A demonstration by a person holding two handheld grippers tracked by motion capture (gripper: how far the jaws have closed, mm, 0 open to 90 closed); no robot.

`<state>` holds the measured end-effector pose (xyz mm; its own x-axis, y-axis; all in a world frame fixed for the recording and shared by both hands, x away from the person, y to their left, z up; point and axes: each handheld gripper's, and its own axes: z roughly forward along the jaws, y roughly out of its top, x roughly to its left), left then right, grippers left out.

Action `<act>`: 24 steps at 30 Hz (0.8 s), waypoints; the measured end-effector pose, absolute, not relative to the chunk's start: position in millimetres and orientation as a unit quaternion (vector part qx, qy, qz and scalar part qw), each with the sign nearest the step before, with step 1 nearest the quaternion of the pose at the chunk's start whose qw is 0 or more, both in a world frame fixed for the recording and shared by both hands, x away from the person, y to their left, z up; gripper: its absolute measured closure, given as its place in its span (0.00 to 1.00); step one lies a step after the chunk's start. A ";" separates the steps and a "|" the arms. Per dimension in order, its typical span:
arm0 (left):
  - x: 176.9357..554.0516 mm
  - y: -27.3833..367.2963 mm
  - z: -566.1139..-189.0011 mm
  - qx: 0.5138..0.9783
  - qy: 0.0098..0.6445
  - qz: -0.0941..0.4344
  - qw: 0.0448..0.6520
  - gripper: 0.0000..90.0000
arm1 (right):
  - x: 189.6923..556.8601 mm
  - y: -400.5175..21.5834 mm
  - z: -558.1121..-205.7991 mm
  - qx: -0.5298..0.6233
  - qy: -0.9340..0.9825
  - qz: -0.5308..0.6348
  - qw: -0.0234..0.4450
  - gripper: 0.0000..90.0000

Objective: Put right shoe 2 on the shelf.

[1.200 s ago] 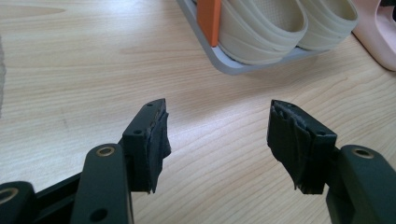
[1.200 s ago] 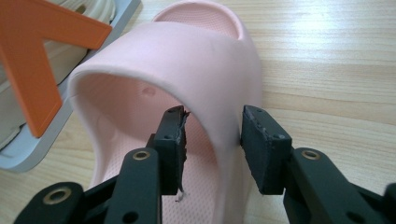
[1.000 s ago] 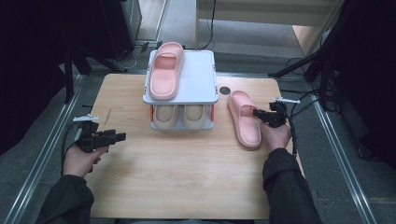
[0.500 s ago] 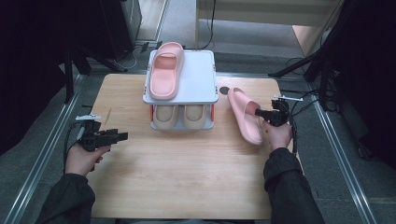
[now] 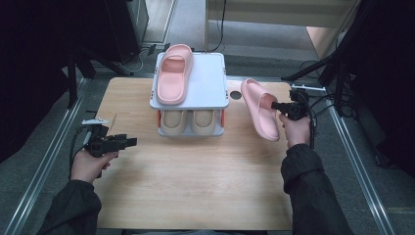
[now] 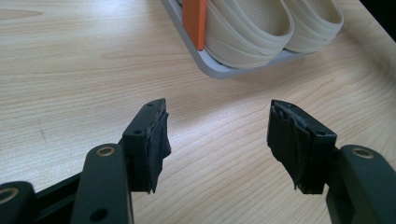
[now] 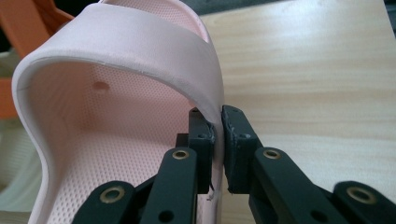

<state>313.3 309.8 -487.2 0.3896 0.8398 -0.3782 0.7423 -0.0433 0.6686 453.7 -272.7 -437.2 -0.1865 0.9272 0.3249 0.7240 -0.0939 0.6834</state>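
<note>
Now right gripper (image 7: pixel 216 122) pinches pink slipper (image 5: pixel 261 107) strap, lifted off table (image 5: pixel 195 186).

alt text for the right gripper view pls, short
The right gripper has its two black jaws clamped on the side edge of a pink slipper, pinching where the strap meets the sole. The slipper's dotted footbed faces the camera, with the light wooden table behind it.
</note>
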 end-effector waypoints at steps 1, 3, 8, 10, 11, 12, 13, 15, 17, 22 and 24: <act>313.4 309.8 -487.3 0.720 0.550 0.058 0.420 0.43 | 455.0 -271.1 -432.3 0.623 0.663 0.396 0.129 0.93; 313.5 310.4 -487.3 0.720 0.550 0.058 0.419 0.43 | 457.2 -268.0 -423.7 0.621 0.664 0.396 0.129 0.93; 313.1 311.0 -487.0 0.721 0.549 0.064 0.418 0.43 | 462.2 -257.8 -399.0 0.614 0.666 0.405 0.129 0.93; 313.0 310.8 -486.7 0.722 0.548 0.064 0.418 0.43 | 464.5 -252.3 -389.2 0.610 0.666 0.409 0.129 0.93; 313.0 310.5 -486.7 0.722 0.548 0.064 0.418 0.43 | 465.8 -249.0 -384.3 0.607 0.668 0.410 0.129 0.93; 312.9 310.1 -486.7 0.722 0.548 0.064 0.418 0.43 | 467.3 -245.2 -379.7 0.604 0.670 0.410 0.132 0.92; 312.9 309.6 -486.7 0.722 0.547 0.064 0.419 0.43 | 468.6 -241.7 -375.3 0.601 0.672 0.412 0.132 0.92; 312.8 309.0 -486.4 0.725 0.545 0.065 0.417 0.43 | 471.3 -233.1 -366.9 0.598 0.673 0.415 0.131 0.92; 312.8 308.7 -486.3 0.726 0.543 0.064 0.417 0.43 | 473.8 -223.4 -358.2 0.593 0.676 0.417 0.132 0.92; 312.7 308.2 -485.7 0.725 0.542 0.062 0.421 0.43 | 482.2 -199.0 -340.0 0.582 0.685 0.418 0.134 0.92; 312.2 308.4 -484.1 0.726 0.541 0.065 0.420 0.43 | 487.1 -188.9 -333.9 0.580 0.686 0.419 0.133 0.92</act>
<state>312.2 308.4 -484.1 0.4061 0.8401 -0.3597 0.7310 -0.0624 0.6795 487.1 -188.9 -333.9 -0.2918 0.9072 0.3032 0.6837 -0.0238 0.7293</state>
